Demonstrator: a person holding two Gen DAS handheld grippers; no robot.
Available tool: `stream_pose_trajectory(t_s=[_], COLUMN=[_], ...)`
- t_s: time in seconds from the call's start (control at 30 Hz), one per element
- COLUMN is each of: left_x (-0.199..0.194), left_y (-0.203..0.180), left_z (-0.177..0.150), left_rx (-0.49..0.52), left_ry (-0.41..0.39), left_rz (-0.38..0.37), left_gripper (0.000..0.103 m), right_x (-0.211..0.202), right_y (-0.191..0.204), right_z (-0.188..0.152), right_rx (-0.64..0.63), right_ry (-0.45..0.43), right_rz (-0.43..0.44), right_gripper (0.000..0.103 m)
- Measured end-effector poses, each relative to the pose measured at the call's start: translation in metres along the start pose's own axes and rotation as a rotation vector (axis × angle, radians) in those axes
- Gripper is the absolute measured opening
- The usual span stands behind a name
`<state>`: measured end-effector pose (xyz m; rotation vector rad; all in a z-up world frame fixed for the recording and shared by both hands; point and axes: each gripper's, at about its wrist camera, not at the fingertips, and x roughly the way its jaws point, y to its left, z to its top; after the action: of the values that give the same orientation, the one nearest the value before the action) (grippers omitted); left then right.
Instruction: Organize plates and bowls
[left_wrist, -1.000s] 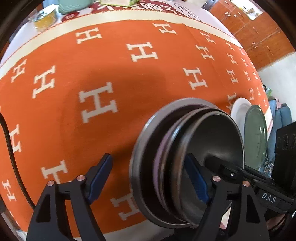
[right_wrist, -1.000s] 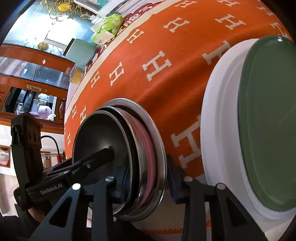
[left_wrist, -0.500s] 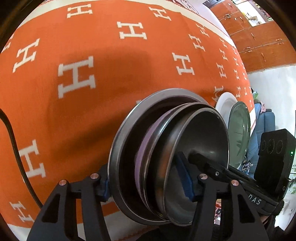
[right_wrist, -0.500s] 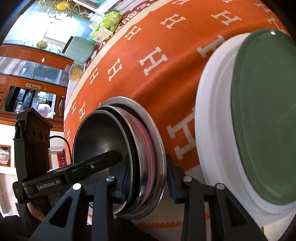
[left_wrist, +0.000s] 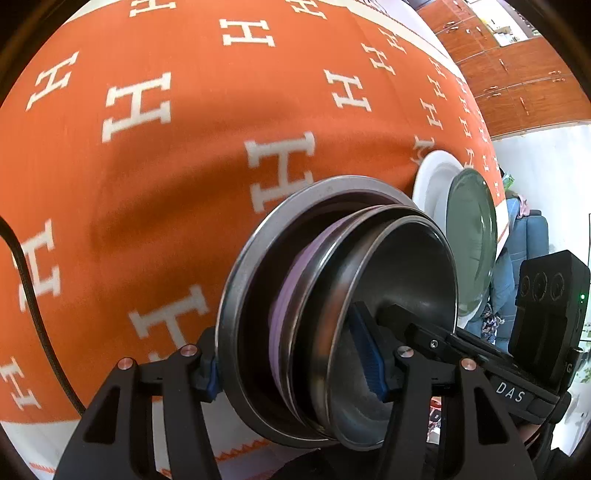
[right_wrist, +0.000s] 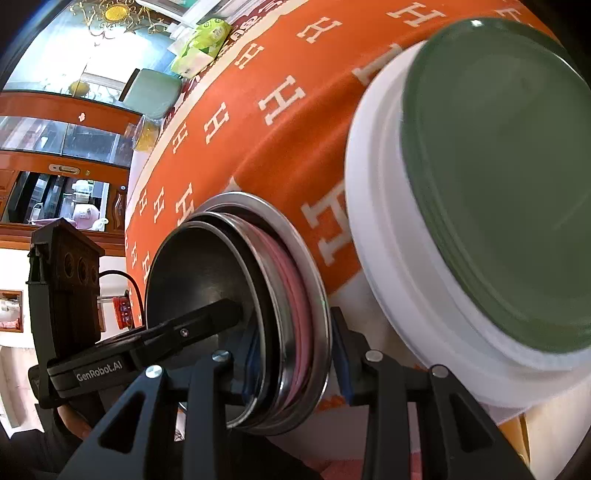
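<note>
A nested stack of metal bowls (left_wrist: 388, 295) with a pink one between them rests on the orange tablecloth (left_wrist: 184, 166) near its front edge. My left gripper (left_wrist: 295, 365) is shut on the stack's rim, one pad inside the top bowl, one under the bottom bowl. My right gripper (right_wrist: 295, 362) grips the same stack (right_wrist: 221, 295) from the opposite side. A green plate (right_wrist: 498, 203) lies on a white plate (right_wrist: 388, 258) just right of the stack; both also show in the left wrist view (left_wrist: 472, 236).
At the table's far edge are a green packet (right_wrist: 203, 44), a pale green chair back (right_wrist: 151, 92) and a yellow jar (right_wrist: 146, 134). A black cable (left_wrist: 33, 295) trails at the left. Wooden cabinets (left_wrist: 517, 74) stand behind.
My left gripper has moved in and closed on the stack's rim; it was open beside the stack. The stack has shifted closer to the white plate in the right wrist view.
</note>
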<state>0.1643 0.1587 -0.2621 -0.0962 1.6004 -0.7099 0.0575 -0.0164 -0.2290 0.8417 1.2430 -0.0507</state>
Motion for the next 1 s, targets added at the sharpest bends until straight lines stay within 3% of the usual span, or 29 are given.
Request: stream_pose_trajectory(t_s=[0.47,1.0], left_x=[0.006,0.000], left_y=[-0.028,-0.100], left_z=[-0.041,-0.059], left_rx=[-0.049,-0.092], left_ry=[0.007,-0.092], left_rz=[-0.033,-0.058], left_gripper=[0.054,0.054], right_x=[-0.032,-0.089], right_y=[-0.013,-0.035], right_z=[-0.019,0.003], right_rx=[-0.108,-0.256], right_ry=[0.032,0.023], right_rz=[-0.034,-0.046], right_gripper=[0.033,0.033])
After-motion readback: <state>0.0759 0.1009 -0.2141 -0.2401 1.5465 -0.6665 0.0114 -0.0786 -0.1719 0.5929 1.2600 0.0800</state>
